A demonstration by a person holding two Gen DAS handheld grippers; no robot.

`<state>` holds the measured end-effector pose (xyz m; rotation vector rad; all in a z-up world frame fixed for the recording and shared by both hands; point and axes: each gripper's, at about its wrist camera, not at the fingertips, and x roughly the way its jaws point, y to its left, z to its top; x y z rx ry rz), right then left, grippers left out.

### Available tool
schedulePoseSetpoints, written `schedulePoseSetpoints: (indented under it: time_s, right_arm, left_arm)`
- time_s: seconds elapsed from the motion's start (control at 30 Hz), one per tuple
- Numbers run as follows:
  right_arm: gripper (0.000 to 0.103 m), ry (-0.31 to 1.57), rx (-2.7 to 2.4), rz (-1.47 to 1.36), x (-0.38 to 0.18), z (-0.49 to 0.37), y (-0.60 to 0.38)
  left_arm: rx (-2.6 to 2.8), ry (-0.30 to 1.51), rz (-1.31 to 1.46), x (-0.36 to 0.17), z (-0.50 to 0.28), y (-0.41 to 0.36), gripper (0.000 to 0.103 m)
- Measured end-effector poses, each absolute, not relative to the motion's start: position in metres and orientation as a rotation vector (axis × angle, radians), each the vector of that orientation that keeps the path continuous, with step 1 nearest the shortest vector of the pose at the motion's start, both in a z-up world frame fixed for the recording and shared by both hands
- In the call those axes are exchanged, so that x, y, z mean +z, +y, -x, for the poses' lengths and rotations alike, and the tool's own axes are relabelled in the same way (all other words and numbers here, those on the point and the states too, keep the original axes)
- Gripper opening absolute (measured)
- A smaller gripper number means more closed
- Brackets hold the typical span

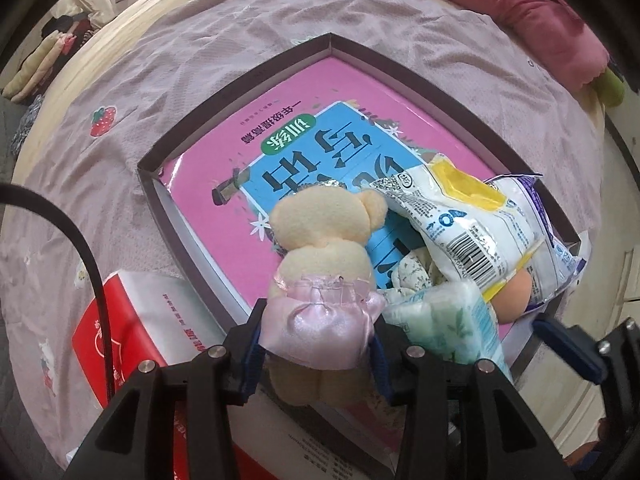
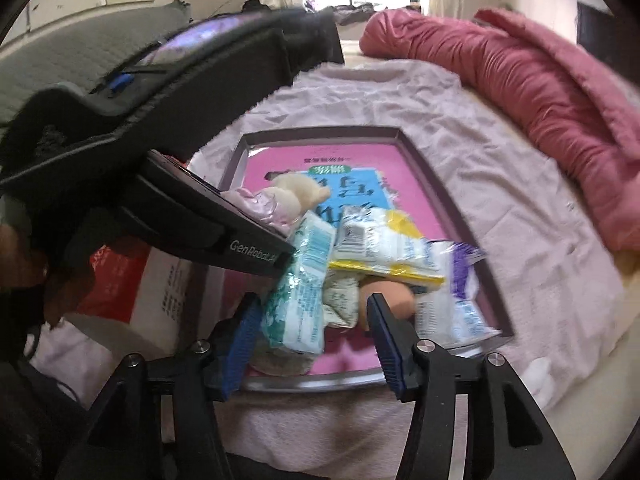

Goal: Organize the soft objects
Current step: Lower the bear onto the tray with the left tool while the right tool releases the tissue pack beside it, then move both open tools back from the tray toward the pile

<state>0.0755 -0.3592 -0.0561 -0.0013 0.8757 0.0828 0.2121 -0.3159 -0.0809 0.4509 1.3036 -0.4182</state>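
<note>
My left claw (image 1: 318, 344) squeezes the bear (image 1: 324, 280) by its pink skirt, over the near edge of the box (image 1: 240, 84) on the bed (image 1: 160, 60). My right claw (image 2: 312, 340) is wide open and holds nothing. The tissue pack (image 2: 300, 288) in the box sits between its fingers.
</note>
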Motion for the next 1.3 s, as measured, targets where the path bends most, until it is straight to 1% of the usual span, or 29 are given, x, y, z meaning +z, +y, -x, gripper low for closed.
schedulePoseSetpoints:
  time_s: [0.27,0.47,0.57,0.63,0.77,0.83,0.9,1.0,1.3]
  right_arm:
    - [0.06,0.877,0.043,-0.081,-0.052,-0.07,-0.377]
    - [0.06,0.884,-0.004,-0.094,-0.053,-0.071,-0.385]
    - [0.06,0.89,-0.015,-0.104,-0.054,-0.07,-0.389]
    - [0.06,0.888,-0.02,-0.107,-0.053,-0.07,-0.39]
    - [0.06,0.883,-0.023,-0.112,-0.051,-0.068,-0.391]
    - [0.06,0.893,-0.022,-0.116,-0.052,-0.069,-0.392]
    - [0.062,0.901,-0.023,-0.12,-0.053,-0.07,-0.393]
    - [0.066,0.897,-0.031,-0.116,-0.051,-0.068,-0.393]
    - [0.067,0.884,-0.06,-0.111,-0.045,-0.067,-0.396]
  left_arm:
    - [-0.438,1.333,-0.454,-0.083,-0.217,-0.32,0.047]
    - [-0.456,1.36,-0.461,-0.084,-0.219,-0.324,0.052]
    - [-0.446,1.358,-0.445,-0.082,-0.222,-0.32,0.056]
    - [-0.441,1.36,-0.426,-0.08,-0.222,-0.316,0.063]
    - [-0.45,1.333,-0.378,-0.067,-0.22,-0.31,0.066]
    - [-0.464,1.332,-0.343,-0.06,-0.22,-0.307,0.074]
    - [-0.469,1.327,-0.324,-0.055,-0.221,-0.304,0.076]
    - [-0.463,1.313,-0.31,-0.047,-0.22,-0.3,0.076]
    - [-0.466,1.259,-0.243,-0.016,-0.215,-0.282,0.077]
